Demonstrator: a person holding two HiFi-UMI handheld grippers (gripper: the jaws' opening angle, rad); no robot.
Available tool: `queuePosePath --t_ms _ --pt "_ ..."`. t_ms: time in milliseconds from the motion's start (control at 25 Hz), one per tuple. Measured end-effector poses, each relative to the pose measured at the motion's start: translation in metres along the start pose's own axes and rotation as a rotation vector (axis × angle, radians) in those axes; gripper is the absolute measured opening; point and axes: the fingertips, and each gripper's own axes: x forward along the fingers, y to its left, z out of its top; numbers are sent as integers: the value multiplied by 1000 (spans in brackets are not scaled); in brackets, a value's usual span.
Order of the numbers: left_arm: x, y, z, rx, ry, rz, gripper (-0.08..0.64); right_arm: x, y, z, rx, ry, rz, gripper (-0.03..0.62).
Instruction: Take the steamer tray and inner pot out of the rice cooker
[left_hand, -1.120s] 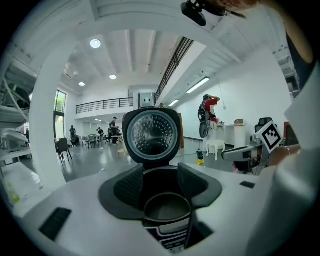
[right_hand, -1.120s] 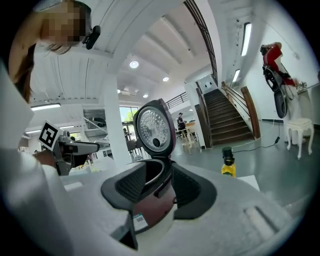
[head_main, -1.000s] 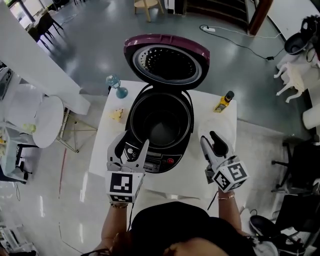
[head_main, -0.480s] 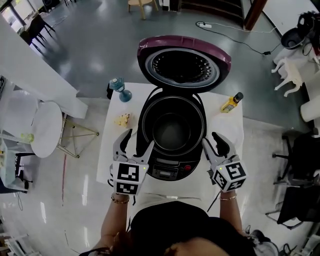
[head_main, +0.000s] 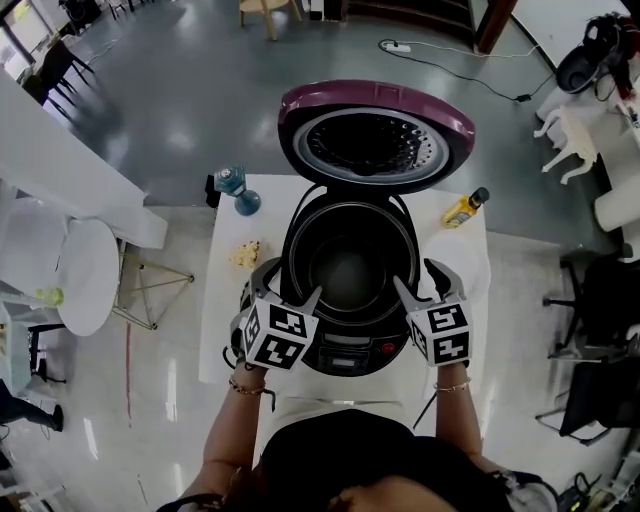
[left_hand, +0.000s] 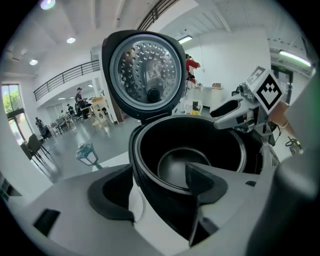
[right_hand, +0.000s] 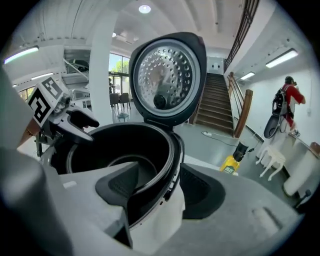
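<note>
Black inner pot (head_main: 350, 268) sits in the rice cooker (head_main: 345, 350) on the white counter (head_main: 222, 310), with the purple lid (head_main: 376, 105) raised behind it. Left gripper (left_hand: 157, 189) straddles the cooker's left rim as the head view shows it, one jaw inside the pot and one outside the wall. Its jaws are spread, have just been opening, and are not pressed on the rim between them. Right gripper (right_hand: 160, 189) straddles the right rim likewise, its jaws spread, just opened wider, and not clamped. Yellow bottle (head_main: 465, 208) stands near the counter's far right corner.
</note>
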Motion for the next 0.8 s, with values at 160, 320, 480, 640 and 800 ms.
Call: queuePosePath --t_ms 160,320,480,640,800 --pt "13 5 3 10 29 -44 311 15 -1 -1 -14 51 -5 241" --pt "20 9 7 34 52 -82 311 27 -5 0 -45 96 -34 241" --pt "32 15 8 18 63 -103 311 37 -11 2 -9 81 -35 241" --pt "38 22 8 9 100 -58 305 38 -15 2 6 72 -68 226" --pt "36 25 8 25 120 -2 263 34 -17 4 4 70 -109 195"
